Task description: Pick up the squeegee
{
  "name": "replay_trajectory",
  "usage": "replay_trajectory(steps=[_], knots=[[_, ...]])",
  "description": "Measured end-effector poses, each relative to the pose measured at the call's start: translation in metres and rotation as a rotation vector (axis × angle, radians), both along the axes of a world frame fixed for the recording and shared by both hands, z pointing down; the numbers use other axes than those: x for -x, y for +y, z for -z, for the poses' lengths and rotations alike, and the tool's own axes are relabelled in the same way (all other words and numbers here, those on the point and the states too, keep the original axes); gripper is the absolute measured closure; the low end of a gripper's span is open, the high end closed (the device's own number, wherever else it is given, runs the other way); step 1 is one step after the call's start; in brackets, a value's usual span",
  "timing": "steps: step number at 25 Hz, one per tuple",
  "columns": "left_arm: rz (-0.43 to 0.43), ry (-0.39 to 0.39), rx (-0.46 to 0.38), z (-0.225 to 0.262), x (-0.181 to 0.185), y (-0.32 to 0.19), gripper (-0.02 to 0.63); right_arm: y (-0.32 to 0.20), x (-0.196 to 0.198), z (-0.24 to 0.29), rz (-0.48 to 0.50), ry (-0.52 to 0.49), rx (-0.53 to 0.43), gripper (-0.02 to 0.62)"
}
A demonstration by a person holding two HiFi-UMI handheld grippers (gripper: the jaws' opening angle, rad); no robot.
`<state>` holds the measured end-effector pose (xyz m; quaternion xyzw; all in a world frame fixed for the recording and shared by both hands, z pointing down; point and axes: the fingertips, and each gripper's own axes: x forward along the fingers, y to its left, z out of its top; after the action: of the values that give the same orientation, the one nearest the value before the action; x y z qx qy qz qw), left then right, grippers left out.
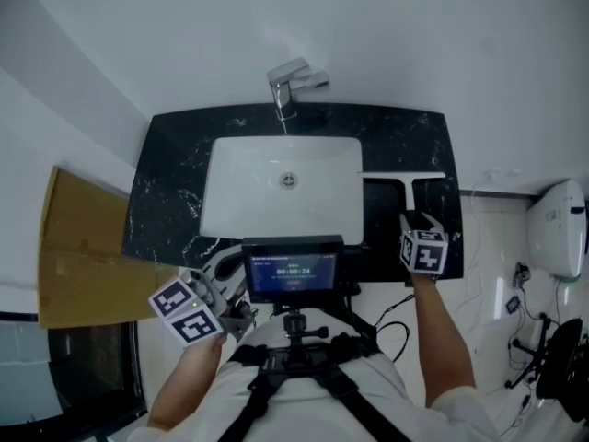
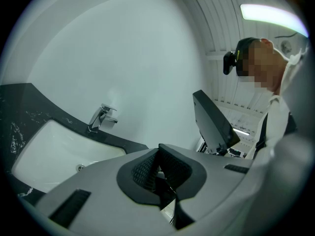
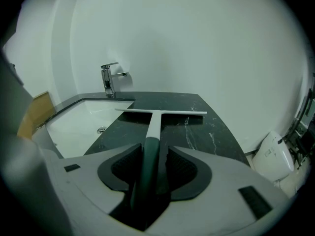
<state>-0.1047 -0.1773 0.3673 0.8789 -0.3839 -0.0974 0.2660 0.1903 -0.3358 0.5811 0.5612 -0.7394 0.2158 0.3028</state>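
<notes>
The squeegee [image 1: 406, 190] lies on the black marble counter [image 1: 170, 187] to the right of the sink, its white blade across the far end and its dark green handle [image 3: 150, 156] pointing toward me. My right gripper [image 1: 414, 219] is at the handle's near end; in the right gripper view the right gripper [image 3: 151, 163] has its jaws pressed against both sides of the handle. The squeegee still rests on the counter. My left gripper [image 1: 237, 304] hangs low by my waist, off the counter's front edge. Seen in its own view, the left gripper [image 2: 158, 170] has its pads together with nothing between them.
A white basin [image 1: 239, 201] is set in the counter, with a chrome faucet [image 1: 287, 86] behind it. A small screen [image 1: 293, 270] is mounted on my chest. Cardboard [image 1: 78, 247] leans at the left. A white fixture [image 1: 557, 228] and cables sit at the right.
</notes>
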Motion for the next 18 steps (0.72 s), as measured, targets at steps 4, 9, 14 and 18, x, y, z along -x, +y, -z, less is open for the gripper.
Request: replay_trajectory(steps=[4,9,14,18], knots=[[-0.001,0.004,-0.005,0.0007,0.0018,0.0020,0.609,-0.0012,-0.0022,-0.0003,-0.008,0.019,0.002,0.467],[0.001,0.008,-0.006,0.0005,0.0057,0.0053,0.609,-0.0025,-0.0034,0.0000,-0.019,0.031,0.005,0.506],[0.002,0.010,-0.006,-0.0002,0.0068,0.0088,0.609,-0.0029,-0.0008,-0.0024,-0.015,0.024,-0.002,0.506],[-0.010,0.013,-0.007,-0.0002,0.0015,0.0095,0.609,-0.0037,-0.0015,-0.0021,-0.011,0.056,-0.032,0.505]])
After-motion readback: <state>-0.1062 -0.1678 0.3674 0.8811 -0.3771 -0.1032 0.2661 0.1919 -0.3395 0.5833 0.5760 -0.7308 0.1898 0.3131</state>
